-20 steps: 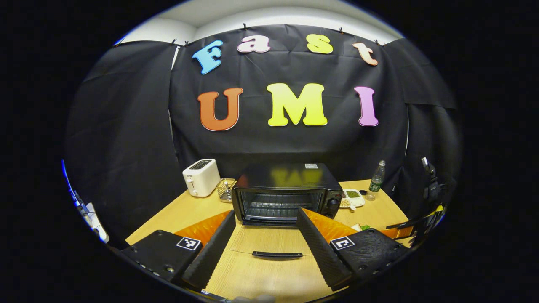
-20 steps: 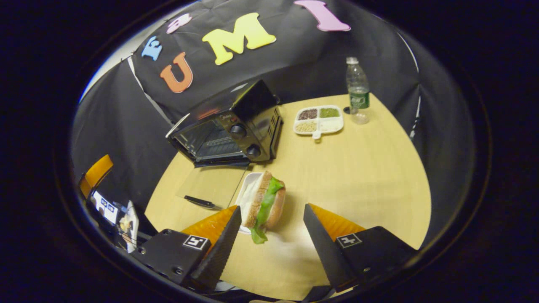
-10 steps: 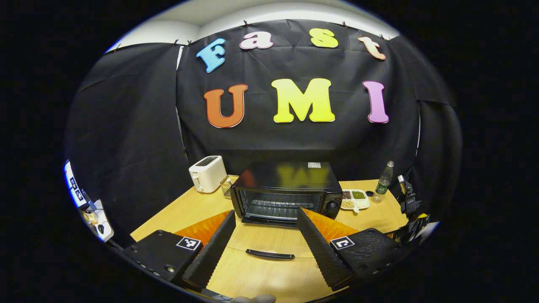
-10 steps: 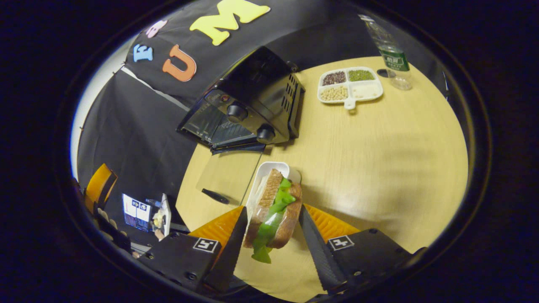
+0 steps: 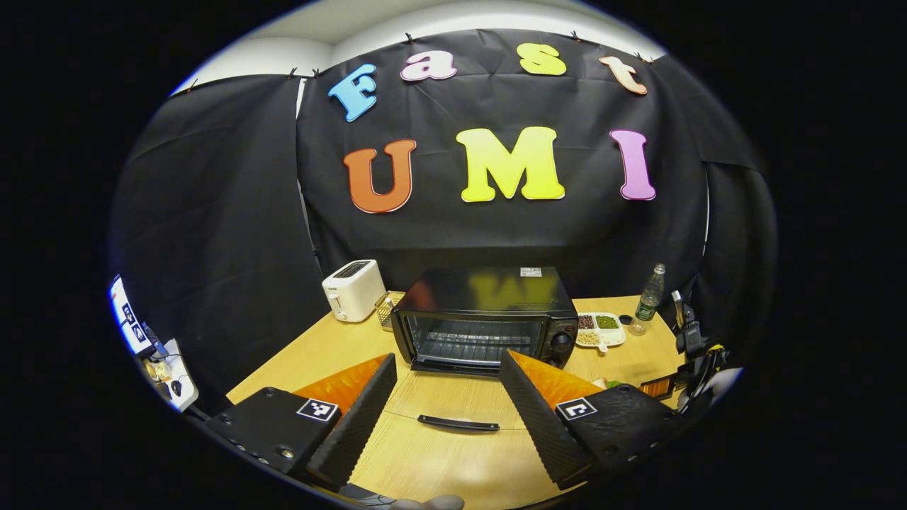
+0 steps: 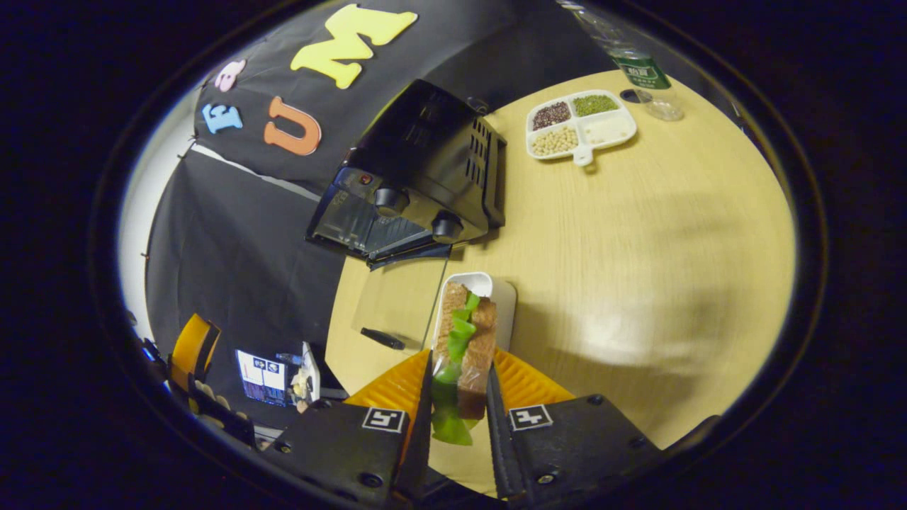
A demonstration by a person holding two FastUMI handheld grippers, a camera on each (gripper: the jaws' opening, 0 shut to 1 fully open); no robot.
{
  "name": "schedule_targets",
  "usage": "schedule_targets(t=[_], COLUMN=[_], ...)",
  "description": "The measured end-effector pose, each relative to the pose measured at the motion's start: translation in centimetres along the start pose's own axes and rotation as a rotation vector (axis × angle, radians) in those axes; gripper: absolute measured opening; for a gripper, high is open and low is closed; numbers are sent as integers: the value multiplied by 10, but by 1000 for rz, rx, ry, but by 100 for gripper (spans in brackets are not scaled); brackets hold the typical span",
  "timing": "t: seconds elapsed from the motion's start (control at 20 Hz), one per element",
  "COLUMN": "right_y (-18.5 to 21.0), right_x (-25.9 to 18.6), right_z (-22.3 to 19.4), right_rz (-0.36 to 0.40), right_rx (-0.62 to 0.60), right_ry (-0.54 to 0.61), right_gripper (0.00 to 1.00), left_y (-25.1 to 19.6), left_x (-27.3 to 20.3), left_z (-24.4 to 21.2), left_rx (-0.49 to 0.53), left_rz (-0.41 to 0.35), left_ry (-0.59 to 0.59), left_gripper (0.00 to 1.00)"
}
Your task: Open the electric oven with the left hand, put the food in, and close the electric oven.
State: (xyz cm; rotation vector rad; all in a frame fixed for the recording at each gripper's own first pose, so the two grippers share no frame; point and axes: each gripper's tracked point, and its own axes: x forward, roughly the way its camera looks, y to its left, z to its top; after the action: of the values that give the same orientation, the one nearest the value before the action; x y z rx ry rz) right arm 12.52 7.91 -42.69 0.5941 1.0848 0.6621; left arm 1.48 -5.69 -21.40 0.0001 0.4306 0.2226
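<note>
Pinching the sandwich [image 6: 464,347] between both fingers, the right gripper [image 6: 457,425] holds it over the white tray [image 6: 502,297] just beside the oven's [image 5: 489,319] lowered glass door [image 5: 453,411]. The left gripper [image 5: 443,418] hangs spread and empty before that door.

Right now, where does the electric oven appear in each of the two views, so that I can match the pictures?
Left gripper view: the electric oven stands at the centre, behind the open left gripper, its glass door lying flat.
Right gripper view: the oven sits upper left of centre, beyond the sandwich.
Shared landmark: the divided snack tray beside the oven.
</note>
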Motion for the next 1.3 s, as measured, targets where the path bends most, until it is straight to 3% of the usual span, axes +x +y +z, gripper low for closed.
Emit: schedule_targets(t=[0.25,0.4,0.8,1.15,1.3], right_y=[37,74,146,169,173], right_x=[-14,-8,73,154,176], right_z=[10,12,10,46,70], right_rz=[-15,6,78,114,132], right_rx=[5,72,307,468,526], right_ry=[-121,-239,-559,-751,-816], right_gripper=[37,37,36,39,36], left_y=[12,20,63,99,108], left_x=[-2,-8,-18,-22,-21], left_z=[-4,-8,-35,-57,-66], left_rx=[1,18,83,95,96], left_rz=[-58,-136,-333,-346,-336], left_ry=[-15,-23,-15,9,24], left_gripper=[96,96,96,96,96])
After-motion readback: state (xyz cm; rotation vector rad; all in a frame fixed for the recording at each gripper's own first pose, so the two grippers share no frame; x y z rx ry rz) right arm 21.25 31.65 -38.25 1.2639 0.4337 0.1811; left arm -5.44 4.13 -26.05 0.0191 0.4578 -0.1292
